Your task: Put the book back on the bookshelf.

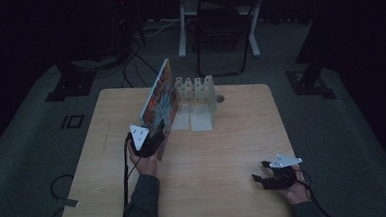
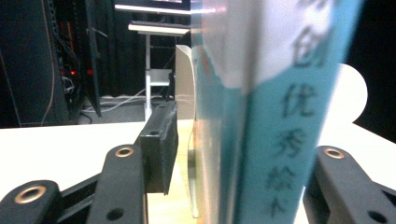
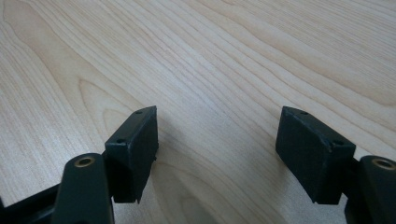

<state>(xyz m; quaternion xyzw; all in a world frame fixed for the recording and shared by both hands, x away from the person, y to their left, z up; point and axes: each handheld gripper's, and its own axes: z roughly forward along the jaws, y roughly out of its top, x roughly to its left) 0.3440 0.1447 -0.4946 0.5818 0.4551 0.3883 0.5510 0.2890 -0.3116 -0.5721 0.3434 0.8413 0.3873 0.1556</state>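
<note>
Teal-spined book stands tilted on edge at centre frame, just left of the white rack. With the left claw released around it, it could topple onto the worktop. Lower right, the right claw rests open and empty.

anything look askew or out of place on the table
Yes: the picture book stands on edge, leaning against the white rack instead of sitting in a slot, with the left gripper jaws standing apart around its lower corner.

Book spine blurred, top and bottom cut off, right tong pad hidden.
</note>
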